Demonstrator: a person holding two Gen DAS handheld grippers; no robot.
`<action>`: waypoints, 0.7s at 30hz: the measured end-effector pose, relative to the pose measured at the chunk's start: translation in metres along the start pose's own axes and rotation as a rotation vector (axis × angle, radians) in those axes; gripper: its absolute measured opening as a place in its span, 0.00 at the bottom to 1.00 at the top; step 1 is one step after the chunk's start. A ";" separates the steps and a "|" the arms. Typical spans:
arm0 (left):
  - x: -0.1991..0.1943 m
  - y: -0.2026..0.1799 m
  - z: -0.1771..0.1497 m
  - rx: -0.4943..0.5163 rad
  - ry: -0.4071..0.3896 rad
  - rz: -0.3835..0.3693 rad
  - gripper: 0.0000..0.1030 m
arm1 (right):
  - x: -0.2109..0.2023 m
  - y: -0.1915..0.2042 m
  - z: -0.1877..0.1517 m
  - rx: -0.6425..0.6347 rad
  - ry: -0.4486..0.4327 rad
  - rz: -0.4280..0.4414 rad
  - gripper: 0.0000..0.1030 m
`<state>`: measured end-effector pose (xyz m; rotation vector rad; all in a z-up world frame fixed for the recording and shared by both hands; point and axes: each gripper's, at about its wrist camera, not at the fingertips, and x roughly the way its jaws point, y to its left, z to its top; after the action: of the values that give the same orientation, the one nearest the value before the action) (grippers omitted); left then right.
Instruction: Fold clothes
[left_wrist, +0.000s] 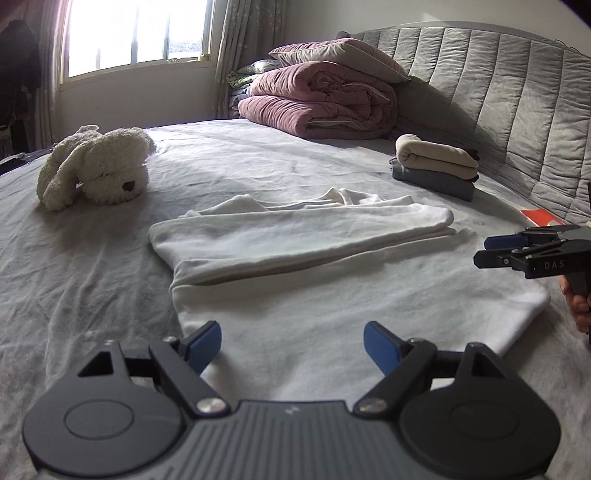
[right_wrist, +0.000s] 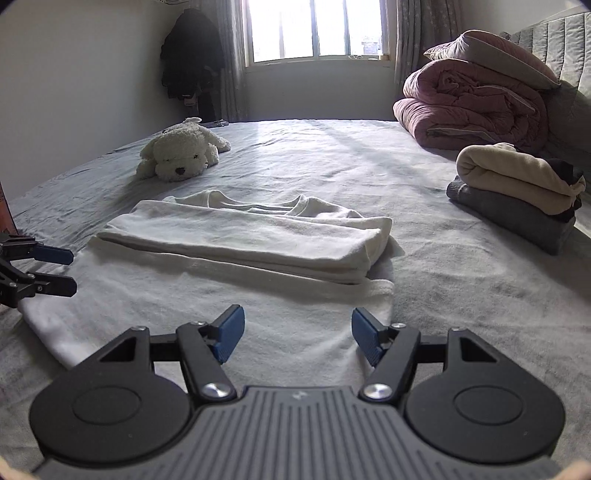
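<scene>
white shirt (left_wrist: 295, 240) lies mid-bed, sleeves folded across at 12 o'clock. soft, light, limp; best pinched at the near hem corners. left gripper (left_wrist: 291, 347) and right gripper (right_wrist: 297, 332) both gape, empty.

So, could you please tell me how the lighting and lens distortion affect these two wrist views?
Left wrist view: the window is blown out to white, and the headboard bows with the fisheye. Right wrist view: the window is likewise overexposed, backlighting the bed sheet with a bright streak; the white shirt stays sharp, with dark vignetted corners.
</scene>
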<state>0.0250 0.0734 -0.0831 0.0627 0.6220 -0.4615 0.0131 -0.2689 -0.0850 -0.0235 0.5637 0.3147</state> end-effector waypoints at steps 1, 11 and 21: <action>0.002 0.002 -0.003 0.004 0.006 -0.001 0.83 | 0.003 -0.003 -0.003 0.004 0.018 -0.004 0.66; -0.019 0.001 0.001 0.014 -0.061 -0.013 0.83 | -0.024 -0.020 -0.012 0.053 -0.012 -0.012 0.70; 0.011 -0.006 0.014 0.001 -0.035 0.012 0.83 | -0.004 0.004 0.001 -0.039 -0.023 -0.010 0.70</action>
<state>0.0378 0.0615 -0.0775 0.0592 0.5869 -0.4502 0.0095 -0.2662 -0.0822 -0.0601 0.5347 0.3159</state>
